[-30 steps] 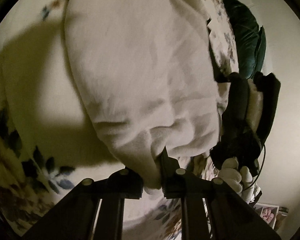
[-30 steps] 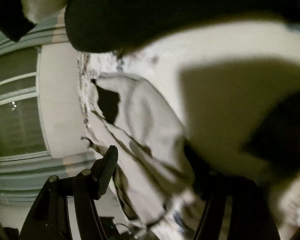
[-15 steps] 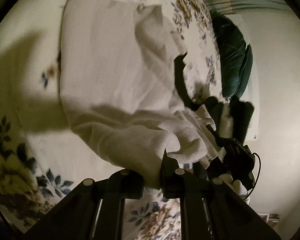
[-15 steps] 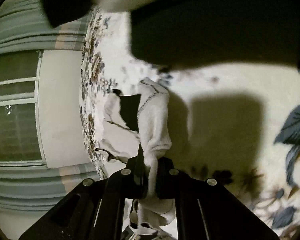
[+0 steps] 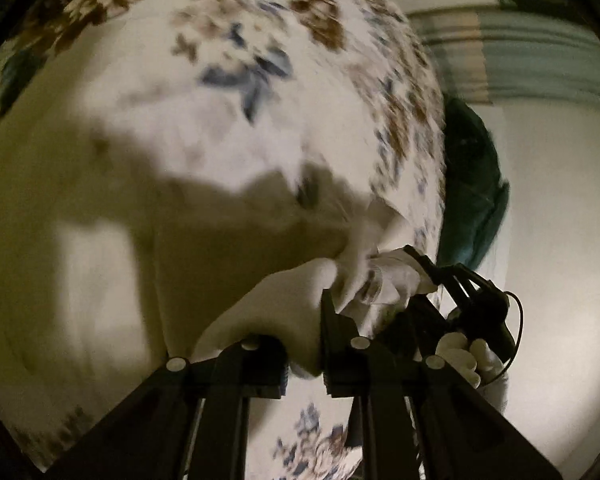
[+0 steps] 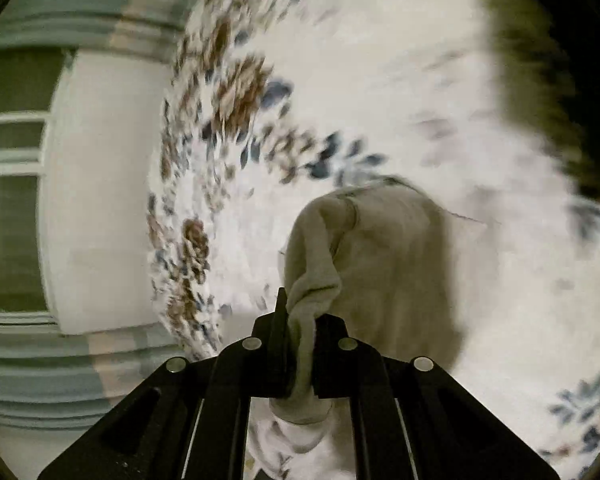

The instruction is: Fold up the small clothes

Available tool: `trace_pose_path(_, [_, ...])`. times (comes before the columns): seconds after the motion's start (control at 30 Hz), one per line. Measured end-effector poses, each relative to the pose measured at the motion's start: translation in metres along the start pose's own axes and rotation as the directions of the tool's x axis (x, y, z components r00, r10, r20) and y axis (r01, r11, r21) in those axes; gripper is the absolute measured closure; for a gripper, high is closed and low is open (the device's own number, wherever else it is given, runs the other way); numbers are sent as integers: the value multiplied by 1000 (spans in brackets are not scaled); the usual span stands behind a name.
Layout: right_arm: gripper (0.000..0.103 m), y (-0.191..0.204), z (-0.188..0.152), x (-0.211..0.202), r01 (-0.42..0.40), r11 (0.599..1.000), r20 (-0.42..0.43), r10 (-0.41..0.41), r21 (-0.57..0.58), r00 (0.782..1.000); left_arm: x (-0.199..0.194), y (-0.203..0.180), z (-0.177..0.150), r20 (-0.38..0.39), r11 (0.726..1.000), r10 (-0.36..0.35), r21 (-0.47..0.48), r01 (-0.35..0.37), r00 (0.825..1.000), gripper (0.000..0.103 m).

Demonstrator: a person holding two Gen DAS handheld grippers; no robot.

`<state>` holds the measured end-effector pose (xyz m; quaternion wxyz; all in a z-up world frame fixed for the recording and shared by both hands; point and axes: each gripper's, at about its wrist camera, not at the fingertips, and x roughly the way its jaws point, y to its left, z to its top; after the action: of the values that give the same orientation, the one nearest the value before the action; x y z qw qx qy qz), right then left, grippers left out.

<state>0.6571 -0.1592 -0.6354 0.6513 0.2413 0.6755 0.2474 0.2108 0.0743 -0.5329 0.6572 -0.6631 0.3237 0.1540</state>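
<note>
No text, label, brand, number or sign can be read in either wrist view. Only a flower print is carried by the bedspread (image 5: 260, 64), and both views are blurred by motion.

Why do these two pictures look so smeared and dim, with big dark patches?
Left wrist view: the floral bedspread is streaked by motion blur, and a broad shadow covers the white garment held in the left tool. Right wrist view: the print smears in arcs, a dark shadow fills the upper right, while the right tool stays sharp. Fisheye lenses bend both scenes.
</note>
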Motion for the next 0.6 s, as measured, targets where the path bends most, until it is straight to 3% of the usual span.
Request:
trace_pose_path(0.1, [89, 23, 19, 60, 40, 999, -112, -41, -8, 993, 6, 12, 33, -20, 999, 34, -32, -34, 999, 83])
trace_pose_path(0.13, [75, 27, 21, 68, 28, 1000, -140, -28, -3, 990, 3, 14, 39, -21, 999, 31, -32, -31, 999, 78])
trace_pose_path(0.17, [65, 29, 22, 70, 9, 1000, -155, -8, 5, 988, -2, 13, 44, -16, 999, 43, -20, -43, 999, 64])
trace_pose_path(0.2, [46, 34, 20, 66, -14, 1000, -151, 15, 4, 988, -10, 11, 46, -5, 998, 58, 7, -58, 998, 47])
trace_pose_path(0.27, [23, 36, 15, 52, -80, 997, -143, 79, 2, 987, -19, 6, 46, 8, 997, 57, 44, -57, 998, 44])
trace_pose_path(0.3, [18, 36, 13, 43, -102, 995, -131, 101, 0, 986, -26, 6, 45, 11, 995, 77, 67, -78, 997, 44])
trace_pose_path(0.37, [17, 33, 7, 17, -58, 998, -89, 55, -37, 995, -24, 3, 42, 13, 987, 111, 112, -112, 994, 43])
trace_pose_path(0.47, [17, 20, -2, -18, 118, 986, 15, -117, -120, 993, -6, 8, 40, -10, 976, 167, 147, -163, 986, 43])
trace_pose_path(0.5, [17, 8, -7, -24, 170, 978, 24, -169, -120, 985, 0, 8, 39, -14, 972, 174, 164, -170, 985, 43])
trace_pose_path(0.6, [17, -29, -16, -19, 184, 981, -25, -186, -57, 982, 33, 5, 45, -38, 942, 237, 253, -220, 971, 43])
